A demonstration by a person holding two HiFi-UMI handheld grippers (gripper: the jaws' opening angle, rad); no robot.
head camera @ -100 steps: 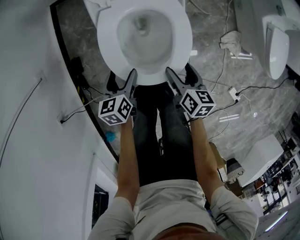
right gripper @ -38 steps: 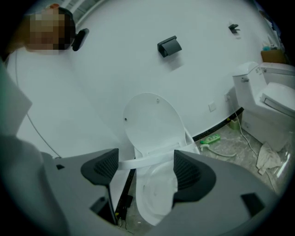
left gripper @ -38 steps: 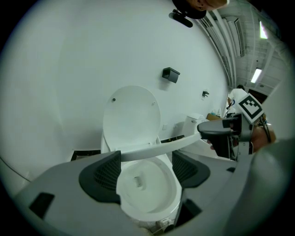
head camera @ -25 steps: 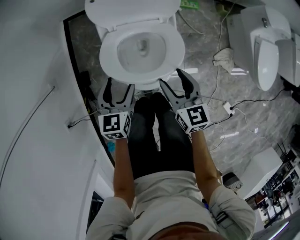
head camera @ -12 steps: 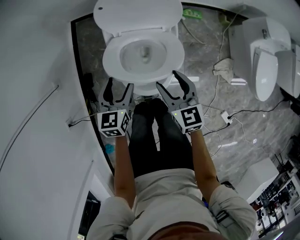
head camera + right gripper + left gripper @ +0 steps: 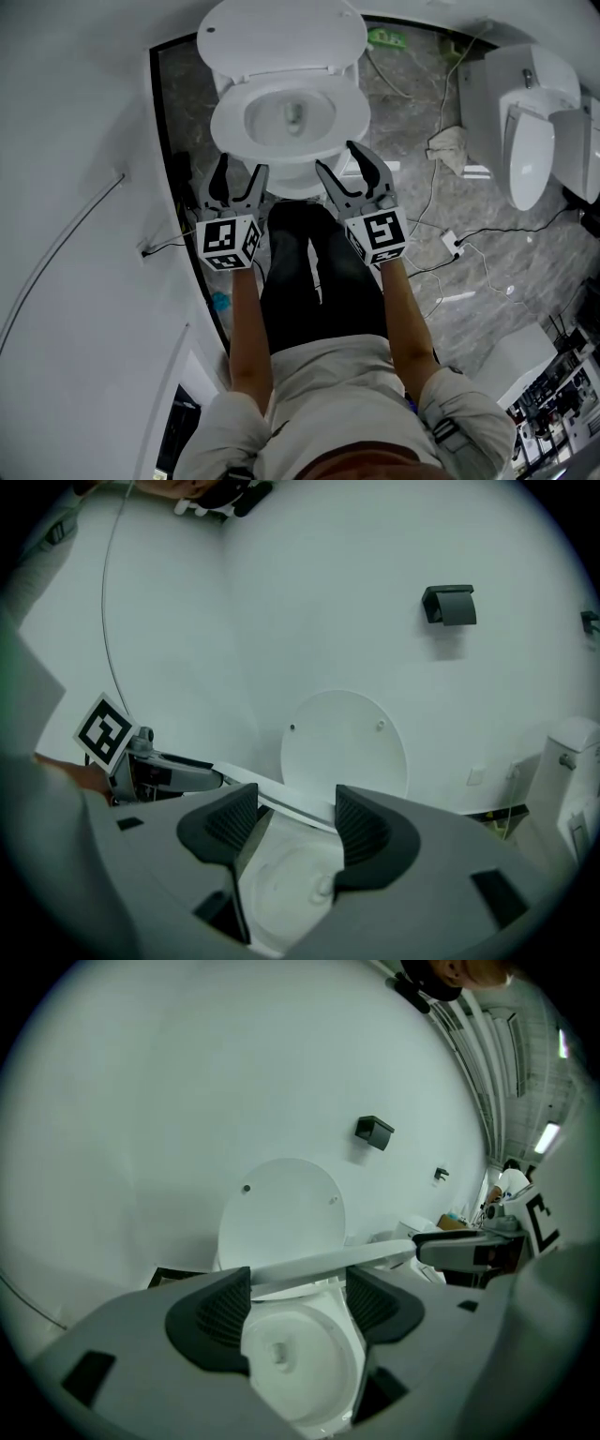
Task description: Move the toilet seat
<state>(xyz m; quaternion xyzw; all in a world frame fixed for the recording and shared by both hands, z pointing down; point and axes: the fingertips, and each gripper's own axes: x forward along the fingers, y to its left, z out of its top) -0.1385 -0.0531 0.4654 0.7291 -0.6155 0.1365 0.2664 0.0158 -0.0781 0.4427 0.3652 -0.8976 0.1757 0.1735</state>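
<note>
White oval plastic toilet seat (image 6: 228,122): lying low, ungripped.

Grey marbled stone floor (image 6: 398,112) all round. White ceramic toilet bowl (image 6: 267,117) set against the wall; from the head view the seat ring lies over its rim, though I cannot tell whether it is quite flat or a little raised at the front. Round white plastic lid (image 6: 281,37) stands upright behind it. Left tongs (image 6: 239,164) just short of the seat's front-left edge, jaws apart and closing, nothing pressed between the pads. Right tongs (image 6: 336,155) at the front-right, jaws apart, likewise empty. Thin pale strip (image 6: 309,1267) crosses beyond the pad tips in both gripper views: not gripped, identity unclear, possibly the seat's edge. Judgement: no hold on the seat now. Either it is set down and the job is near done, or the lift is yet to start.
</note>
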